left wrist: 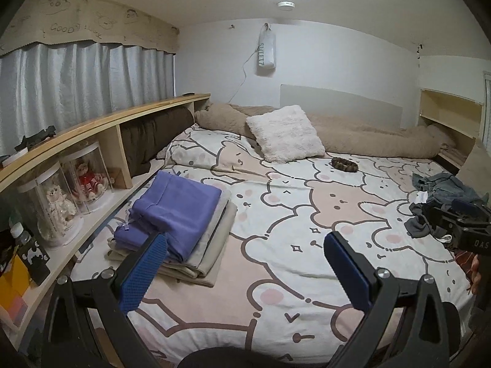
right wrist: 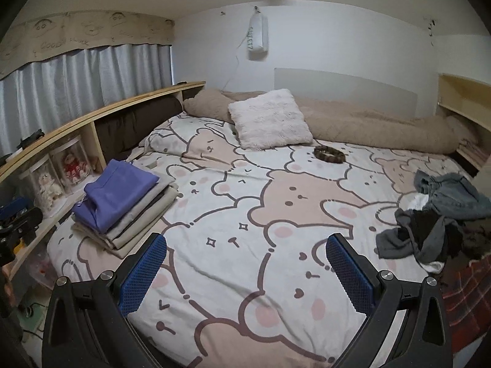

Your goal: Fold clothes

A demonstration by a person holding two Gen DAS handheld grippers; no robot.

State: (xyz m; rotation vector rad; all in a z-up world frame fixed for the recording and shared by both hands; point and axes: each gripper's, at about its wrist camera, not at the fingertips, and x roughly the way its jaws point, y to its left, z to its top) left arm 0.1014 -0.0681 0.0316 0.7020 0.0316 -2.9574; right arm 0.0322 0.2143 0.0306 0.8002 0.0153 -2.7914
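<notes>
Hovering over the bear-print bed [right wrist: 276, 214], both the left tool [left wrist: 245, 263] and right tool [right wrist: 245, 263] gape wide, empty. Folded stack [right wrist: 122, 202] lies left by the shelf [left wrist: 101, 128]; unfolded clothes heap [right wrist: 435, 217] right; scrunchie [right wrist: 328, 154] and fluffy pillow [right wrist: 270, 119] far.

Bed sheet [right wrist: 245, 202], bear print, covers the mattress. White fluffy pillow [right wrist: 270, 119] lies at the head, leaning on a long beige bolster [right wrist: 380, 125]. Brown scrunchie [right wrist: 328, 153] on the sheet just in front of the pillow. Wooden shelf [left wrist: 101, 122] along the bed's left side holds two clear doll cases [left wrist: 64, 196]. Grey curtain [left wrist: 76, 73] behind the shelf.
</notes>
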